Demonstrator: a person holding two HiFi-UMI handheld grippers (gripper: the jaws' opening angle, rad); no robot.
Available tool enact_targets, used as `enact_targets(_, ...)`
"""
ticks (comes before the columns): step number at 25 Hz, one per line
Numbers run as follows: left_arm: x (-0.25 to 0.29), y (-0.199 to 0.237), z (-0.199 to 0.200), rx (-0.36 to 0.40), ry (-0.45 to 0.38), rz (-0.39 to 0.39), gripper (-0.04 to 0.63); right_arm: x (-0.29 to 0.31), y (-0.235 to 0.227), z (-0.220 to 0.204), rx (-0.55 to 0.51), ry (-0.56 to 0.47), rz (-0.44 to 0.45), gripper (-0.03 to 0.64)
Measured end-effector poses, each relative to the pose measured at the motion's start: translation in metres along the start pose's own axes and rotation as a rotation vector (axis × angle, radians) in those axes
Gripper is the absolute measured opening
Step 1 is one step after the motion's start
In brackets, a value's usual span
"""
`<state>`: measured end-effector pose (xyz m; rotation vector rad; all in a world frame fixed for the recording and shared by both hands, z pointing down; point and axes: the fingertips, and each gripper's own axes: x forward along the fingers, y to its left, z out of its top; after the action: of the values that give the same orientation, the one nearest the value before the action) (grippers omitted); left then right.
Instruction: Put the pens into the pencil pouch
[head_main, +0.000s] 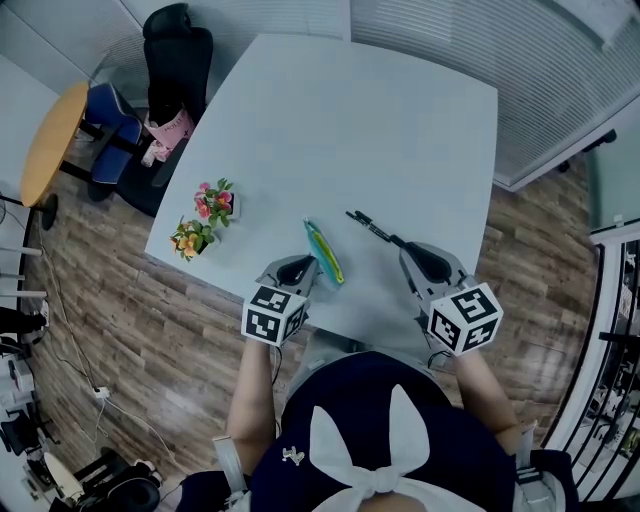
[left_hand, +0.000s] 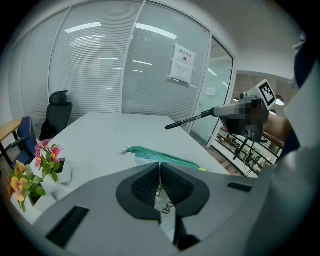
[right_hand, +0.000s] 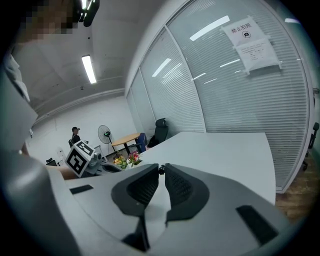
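Observation:
A teal zippered pencil pouch (head_main: 324, 251) lies on the pale grey table (head_main: 380, 130) near its front edge. My left gripper (head_main: 304, 264) is shut on the pouch's near end. In the left gripper view, the pouch's printed fabric (left_hand: 165, 204) sits pinched between the pads, and the teal zipper (left_hand: 161, 156) runs away beyond the tips. My right gripper (head_main: 403, 245) is shut on a black pen (head_main: 370, 227), which sticks out forward above the table, to the right of the pouch. The pen (left_hand: 192, 120) hangs in the air. In the right gripper view only its black end (right_hand: 161, 170) shows between the pads.
Two small pots of pink and orange flowers (head_main: 218, 200) (head_main: 190, 238) stand at the table's left edge. A black office chair (head_main: 178, 50) and a round wooden table (head_main: 50, 140) are beyond the left side. Glass walls with blinds (left_hand: 95, 75) close the room.

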<state>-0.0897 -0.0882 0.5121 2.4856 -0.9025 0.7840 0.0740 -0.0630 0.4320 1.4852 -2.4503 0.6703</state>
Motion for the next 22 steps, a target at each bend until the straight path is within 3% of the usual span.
enact_targets(10, -0.001, 0.000, -0.005, 0.007, 0.003, -0.003, 0.027, 0.005, 0.030, 0.004, -0.034, 0.001, 0.104, 0.046)
enact_targets(22, 0.001, -0.004, -0.008, 0.012, 0.007, -0.004, 0.028, 0.013, 0.051, -0.012, -0.103, 0.079, 0.187, 0.046)
